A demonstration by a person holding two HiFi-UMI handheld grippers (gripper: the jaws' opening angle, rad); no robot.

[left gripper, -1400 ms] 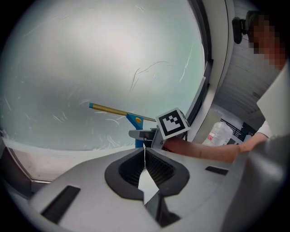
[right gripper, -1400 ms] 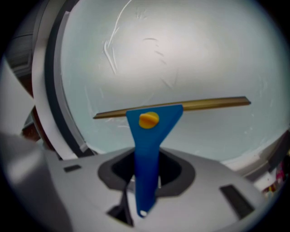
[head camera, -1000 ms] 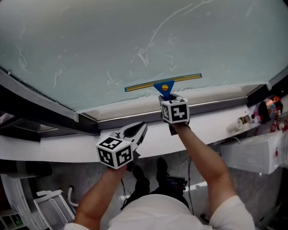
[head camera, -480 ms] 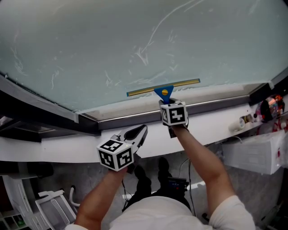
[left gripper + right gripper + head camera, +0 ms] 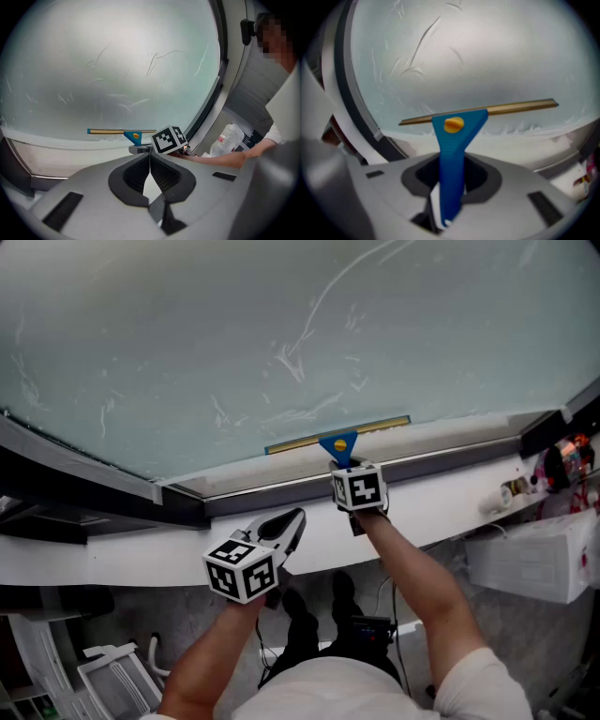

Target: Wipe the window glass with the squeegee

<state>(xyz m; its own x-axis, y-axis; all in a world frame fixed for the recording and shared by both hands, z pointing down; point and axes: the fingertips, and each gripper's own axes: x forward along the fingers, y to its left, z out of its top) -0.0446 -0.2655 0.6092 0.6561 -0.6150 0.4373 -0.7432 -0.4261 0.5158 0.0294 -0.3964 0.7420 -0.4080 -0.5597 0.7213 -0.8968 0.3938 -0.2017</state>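
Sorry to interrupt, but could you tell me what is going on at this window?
A person is wiping the window glass with a tool in each hand. The right tool is shut on the blue handle of a squeegee, whose blade lies against the glass just above the bottom frame. The left tool is shut and empty, held by the sill, off the glass. Streaks show higher up.

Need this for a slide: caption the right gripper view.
Right gripper holds the blue squeegee, blade low on the streaked window glass.
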